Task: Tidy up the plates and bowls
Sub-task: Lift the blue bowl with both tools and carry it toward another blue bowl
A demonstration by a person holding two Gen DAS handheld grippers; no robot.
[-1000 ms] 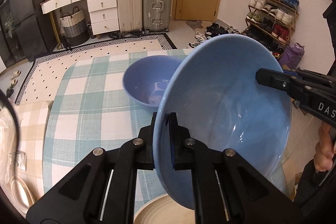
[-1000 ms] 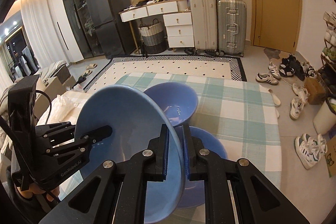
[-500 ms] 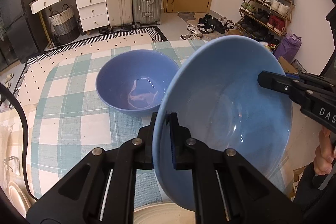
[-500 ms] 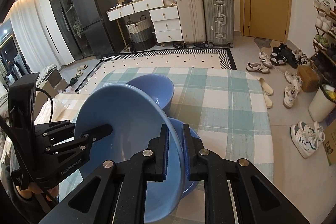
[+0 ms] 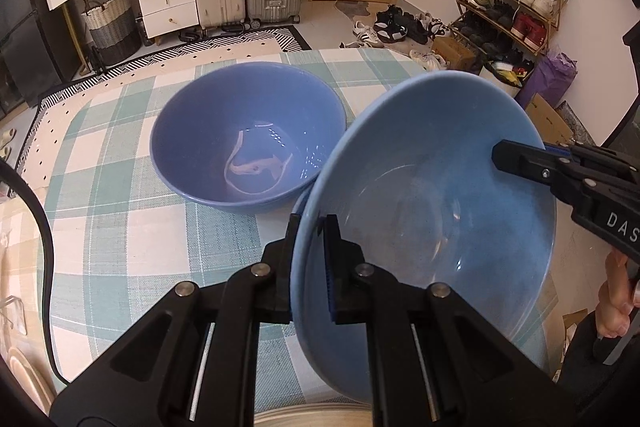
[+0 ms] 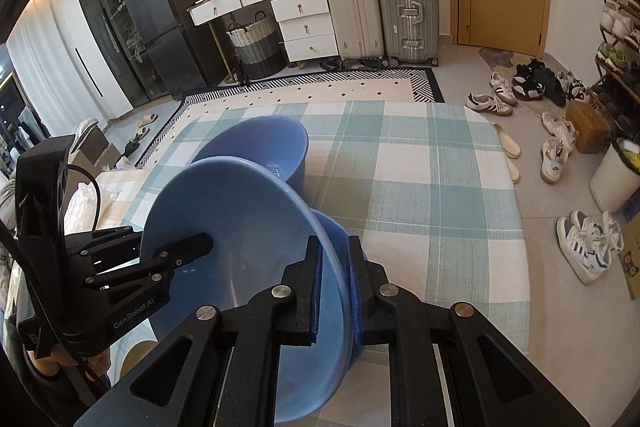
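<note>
Both grippers have dropped with the tilted light-blue bowl (image 5: pixel 432 211) since the earlier frame, and the deep blue bowl (image 5: pixel 248 135) now sits closer in the left wrist view. Left gripper (image 5: pixel 310 239) is clamped on the tilted bowl's near rim; right gripper (image 6: pixel 334 267) is clamped on the opposite rim. Tilted bowl is held above the checked tabletop (image 6: pixel 420 187), beside the deep bowl. Its lower edge is cut off by the gripper bodies. Right wrist view shows a third blue bowl (image 6: pixel 336 231) behind the held one, mostly hidden; left view shows only a sliver of it. Pale plate edge (image 5: pixel 312 415) at the bottom frame, mostly cut off.
</note>
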